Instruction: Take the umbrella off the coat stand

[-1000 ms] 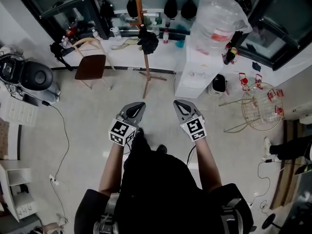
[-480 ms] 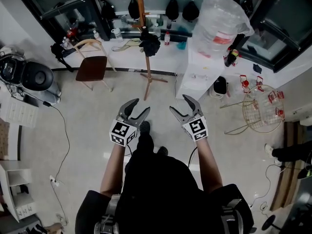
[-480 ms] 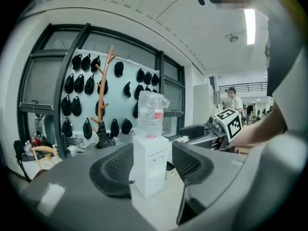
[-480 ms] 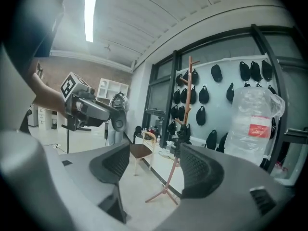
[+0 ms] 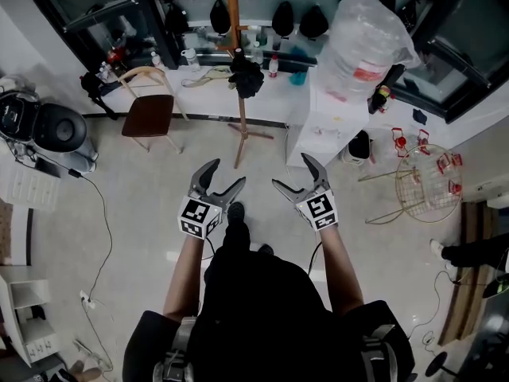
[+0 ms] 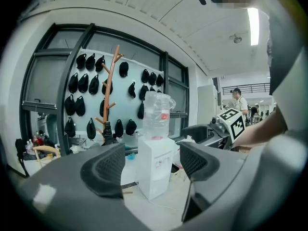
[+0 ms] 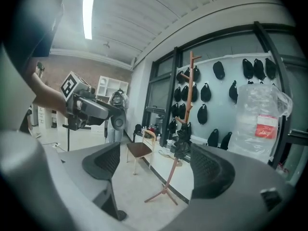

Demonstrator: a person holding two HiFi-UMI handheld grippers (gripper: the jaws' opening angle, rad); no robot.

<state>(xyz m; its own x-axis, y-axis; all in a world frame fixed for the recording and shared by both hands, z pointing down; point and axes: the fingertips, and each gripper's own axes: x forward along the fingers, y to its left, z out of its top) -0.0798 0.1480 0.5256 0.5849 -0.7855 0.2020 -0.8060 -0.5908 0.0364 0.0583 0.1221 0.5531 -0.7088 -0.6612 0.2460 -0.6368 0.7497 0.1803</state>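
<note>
On one stand (image 5: 239,122), one umbrella (image 5: 246,73)

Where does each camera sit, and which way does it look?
Head view: on the person's head, facing steeply down; shows arms, left gripper and right gripper, jaws opening, empty.
Left gripper view: on the left gripper, facing the water dispenser; own jaws, right forearm show.
Right gripper view: on the right gripper, facing the chair; own jaws show.
All share: coat stand with umbrella.

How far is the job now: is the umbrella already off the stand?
Done: nothing yet; the umbrella still hangs on the stand. In hand: the left tool and right tool are opening, both empty, well short of the stand. Left: walk up, grip the umbrella, lift it off.
</note>
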